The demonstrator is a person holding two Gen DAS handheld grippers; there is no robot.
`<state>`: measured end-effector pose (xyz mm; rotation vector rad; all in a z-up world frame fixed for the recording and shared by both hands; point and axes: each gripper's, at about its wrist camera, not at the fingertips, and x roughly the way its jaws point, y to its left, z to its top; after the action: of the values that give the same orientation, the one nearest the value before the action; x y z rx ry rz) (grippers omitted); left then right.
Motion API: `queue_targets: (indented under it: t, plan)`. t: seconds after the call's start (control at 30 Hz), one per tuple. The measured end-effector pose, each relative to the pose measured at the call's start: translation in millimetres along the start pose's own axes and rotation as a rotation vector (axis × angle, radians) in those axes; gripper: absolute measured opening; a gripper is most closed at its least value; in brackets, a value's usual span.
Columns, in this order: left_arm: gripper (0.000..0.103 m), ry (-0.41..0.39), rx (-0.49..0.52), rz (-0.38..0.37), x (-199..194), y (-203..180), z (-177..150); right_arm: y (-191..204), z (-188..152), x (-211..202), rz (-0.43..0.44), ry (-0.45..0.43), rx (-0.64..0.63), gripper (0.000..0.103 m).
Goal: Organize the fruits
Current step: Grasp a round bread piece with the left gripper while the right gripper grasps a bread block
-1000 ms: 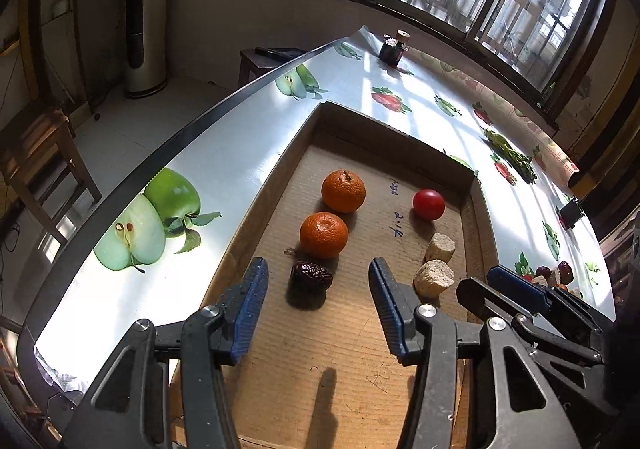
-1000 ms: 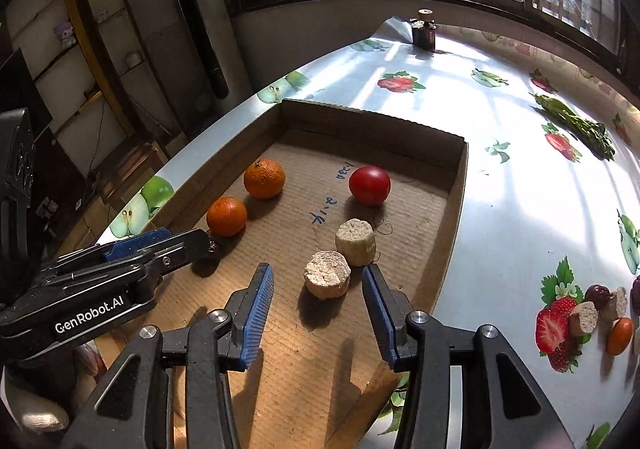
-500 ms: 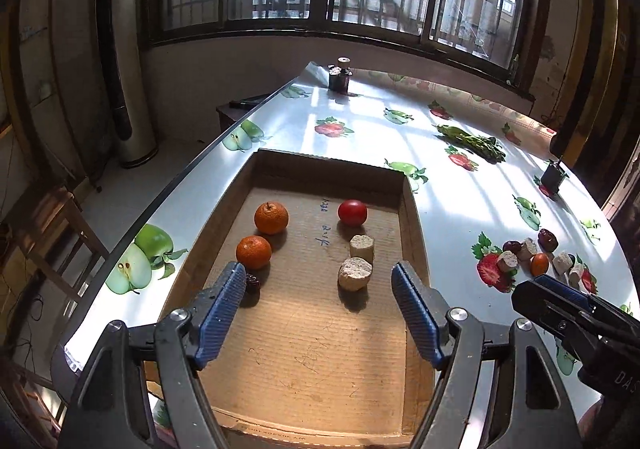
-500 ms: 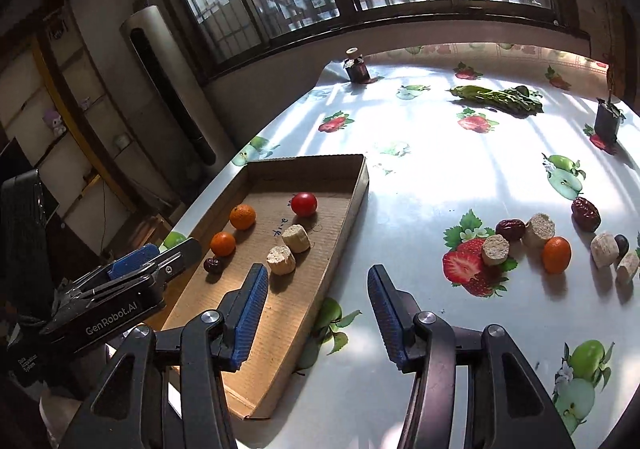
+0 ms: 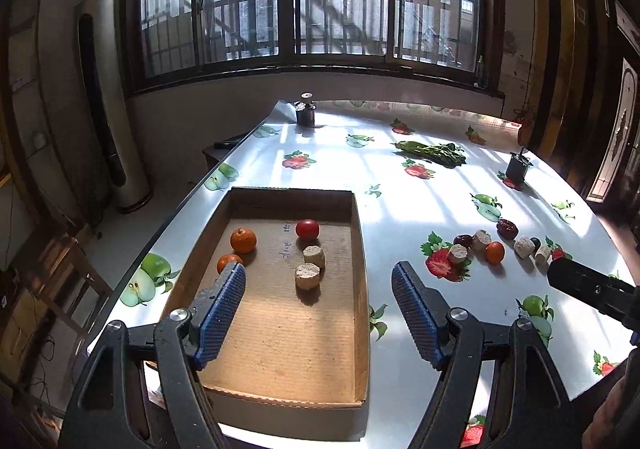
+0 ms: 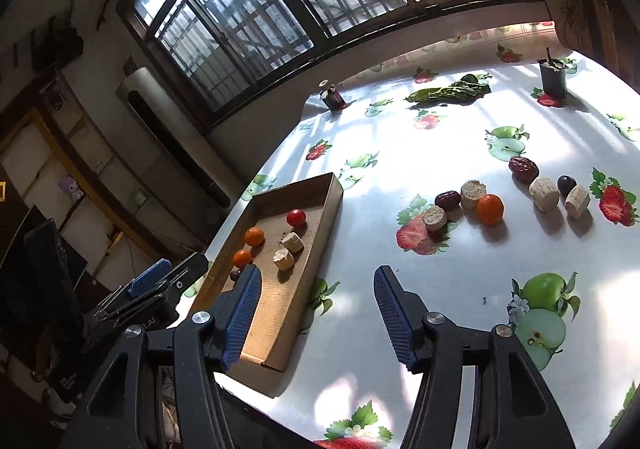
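Observation:
A cardboard tray (image 5: pixel 360 249) (image 6: pixel 334 209) lies at the table's left. It holds two oranges (image 5: pixel 243 240) (image 6: pixel 254 237), a red tomato (image 5: pixel 307 229) (image 6: pixel 296 217), two beige cylinders (image 5: pixel 307 275) (image 6: pixel 283 260) and a dark date (image 6: pixel 235 275). To the right on the table lie a loose orange (image 6: pixel 490 209) (image 5: pixel 495 251), dates (image 6: pixel 523 169), beige cylinders (image 6: pixel 543 193) and a dark grape (image 6: pixel 566 182). My left gripper (image 5: pixel 318 291) is open and empty above the tray's near half. My right gripper (image 6: pixel 316 299) is open and empty above the tray's right edge.
The table (image 6: pixel 440 129) has a white cloth printed with fruit. Leafy greens (image 6: pixel 448 92) and two dark jars (image 6: pixel 553 78) (image 6: pixel 333 98) stand at the far side. The table's left edge (image 5: pixel 192 189) drops to the floor, where a wooden chair (image 5: pixel 60 281) stands.
Both grippers have pulled back and up from the tray and opened wider. The right gripper has swung right, so the loose fruit on the table shows.

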<state>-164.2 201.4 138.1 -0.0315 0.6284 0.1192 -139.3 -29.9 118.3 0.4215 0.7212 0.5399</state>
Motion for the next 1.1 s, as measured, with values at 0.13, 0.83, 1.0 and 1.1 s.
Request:
queue_targets:
  t: [0.13, 0.83, 1.0, 1.1]
  plan:
    - [0.075, -0.012, 0.039, -0.026, -8, -14, -2, -11, 2, -30, -0.049, -0.074, 0.002, 0.073]
    - [0.076, 0.188, 0.100, -0.187, 82, -84, 0, -183, 46, -52, -0.445, -0.063, 0.145, 0.078]
    - [0.076, 0.246, 0.106, -0.238, 124, -111, 3, -197, 58, -3, -0.469, 0.058, 0.083, 0.078]
    - [0.076, 0.290, 0.111, -0.249, 152, -125, 0, -201, 61, 31, -0.490, 0.130, 0.035, 0.077]
